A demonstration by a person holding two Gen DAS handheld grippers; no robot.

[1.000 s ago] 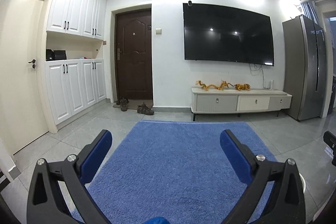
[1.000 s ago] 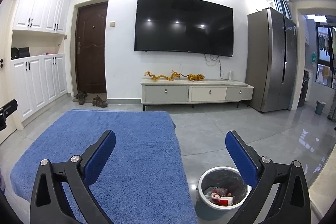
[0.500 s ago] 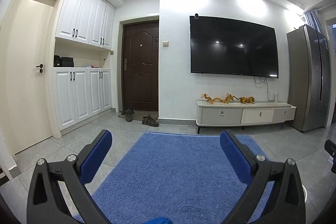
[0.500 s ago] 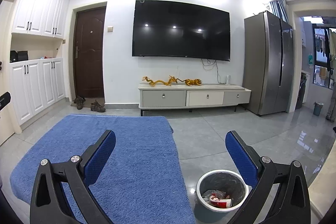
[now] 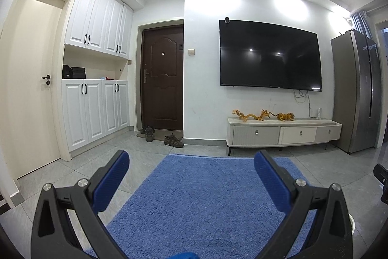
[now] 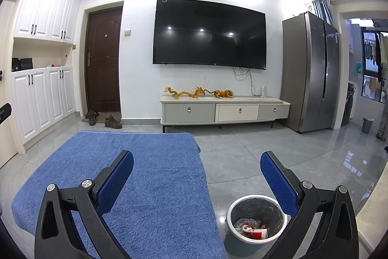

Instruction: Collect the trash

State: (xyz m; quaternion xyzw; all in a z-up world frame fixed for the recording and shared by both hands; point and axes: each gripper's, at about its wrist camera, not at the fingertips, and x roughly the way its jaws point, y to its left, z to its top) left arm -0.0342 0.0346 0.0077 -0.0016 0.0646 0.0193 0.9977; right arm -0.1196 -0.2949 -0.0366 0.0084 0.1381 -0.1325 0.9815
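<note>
A small white waste bin [image 6: 232,232] with a grey liner stands on the floor to the right of a surface covered in blue cloth [image 6: 145,176]. It holds red and white wrappers [image 6: 252,231]. My right gripper [image 6: 197,168] is open and empty, held above the cloth's right edge, with the bin just under its right finger. My left gripper [image 5: 191,169] is open and empty above the blue cloth [image 5: 206,200]. A sliver of the bin's rim [image 5: 352,225] shows at the lower right of the left wrist view. No loose trash shows on the cloth.
Ahead are a wall TV [image 6: 208,35], a low TV cabinet [image 6: 225,111] with orange dragon figures, a brown door [image 6: 104,60] with shoes [image 6: 112,123] before it, white cupboards [image 5: 94,111] on the left and a steel fridge [image 6: 310,72] on the right. The floor is grey tile.
Both cameras have tilted upward: the room and cloth sit lower in both views and more ceiling shows. Both grippers stay open and empty.
</note>
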